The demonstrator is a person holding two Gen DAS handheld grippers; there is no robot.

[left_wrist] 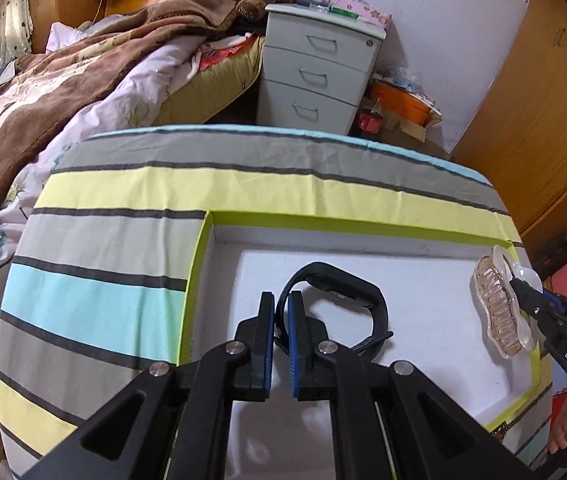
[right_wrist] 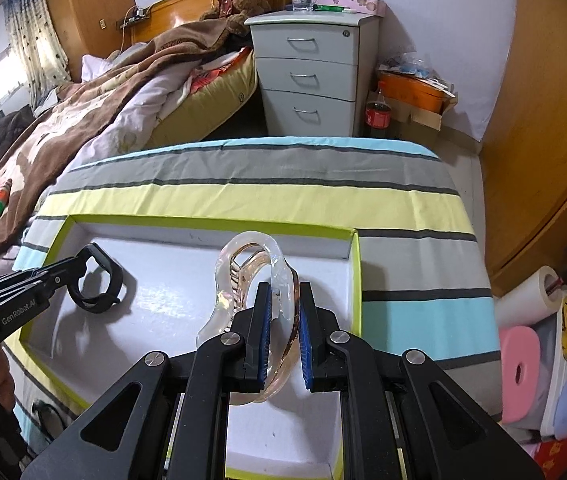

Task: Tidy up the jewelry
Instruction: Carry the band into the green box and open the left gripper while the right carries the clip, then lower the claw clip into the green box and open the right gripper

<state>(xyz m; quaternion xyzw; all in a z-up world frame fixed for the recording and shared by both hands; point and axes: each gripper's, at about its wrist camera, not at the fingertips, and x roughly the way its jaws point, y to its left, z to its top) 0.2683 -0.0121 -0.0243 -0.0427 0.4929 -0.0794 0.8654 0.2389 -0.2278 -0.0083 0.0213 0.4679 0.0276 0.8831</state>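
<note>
A shallow white tray with a lime-green rim (left_wrist: 199, 264) (right_wrist: 357, 264) lies on a striped cloth. My left gripper (left_wrist: 281, 304) is shut on the strap of a black wristband (left_wrist: 347, 292), held over the tray's left part; it also shows in the right wrist view (right_wrist: 103, 280). My right gripper (right_wrist: 283, 300) is shut on a clear plastic hair claw clip with rose-gold teeth (right_wrist: 243, 276), held over the tray's right part. In the left wrist view the clip (left_wrist: 499, 304) hangs at the tray's right edge from the right gripper's fingers (left_wrist: 531, 300).
The striped cloth (left_wrist: 123, 240) covers a small table. Behind it stand a bed with a brown blanket (left_wrist: 63, 80), a grey drawer cabinet (left_wrist: 315, 76) and a cola bottle (right_wrist: 377, 114). A wooden wardrobe (right_wrist: 543, 160) and paper rolls (right_wrist: 531, 292) are at the right.
</note>
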